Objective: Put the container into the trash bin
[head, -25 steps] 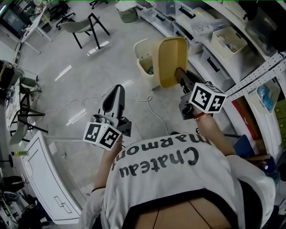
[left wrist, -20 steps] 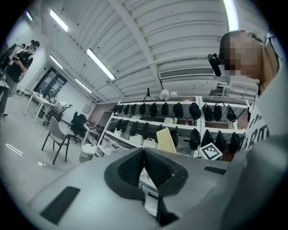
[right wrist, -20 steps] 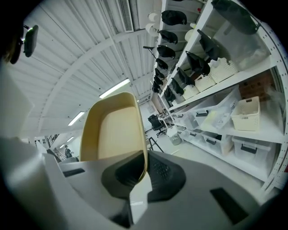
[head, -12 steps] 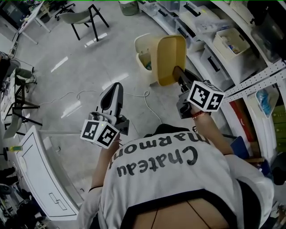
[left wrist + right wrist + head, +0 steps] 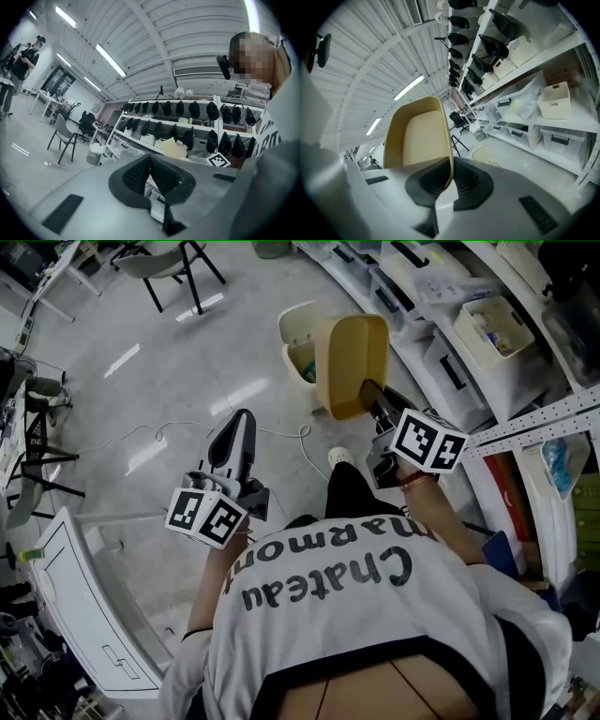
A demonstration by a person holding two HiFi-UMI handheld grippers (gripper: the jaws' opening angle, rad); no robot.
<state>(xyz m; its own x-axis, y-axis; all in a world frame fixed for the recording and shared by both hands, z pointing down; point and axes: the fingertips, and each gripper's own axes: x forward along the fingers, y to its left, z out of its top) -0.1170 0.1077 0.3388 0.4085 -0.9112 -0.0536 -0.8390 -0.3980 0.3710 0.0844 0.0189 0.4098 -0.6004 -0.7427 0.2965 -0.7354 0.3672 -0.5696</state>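
**A:** Where is the container [image 5: 352, 367] now?

**B:** It's in the air. The right gripper [image 5: 371, 393] has its jaws nipped tight on one thin wall at the rim, and the tub stands out beyond them. It hangs just over the near side of the trash bin [image 5: 294, 311], which stands on the floor at the foot of the shelving.

**A:** How will it handle?

**B:** Light, I'd judge. It looks like a thin-walled plastic tub, and it's stiff enough to hold its shape from a one-edge pinch (no sag shows in either view). The wall looks smooth, so it could pivot between the pads if swung. The rim is the sensible hold, and a drop shouldn't hurt it.

**A:** And the other claw?

**B:** The left gripper [image 5: 241, 420] has its jaws together on nothing and is held over open floor, well apart from the bin.
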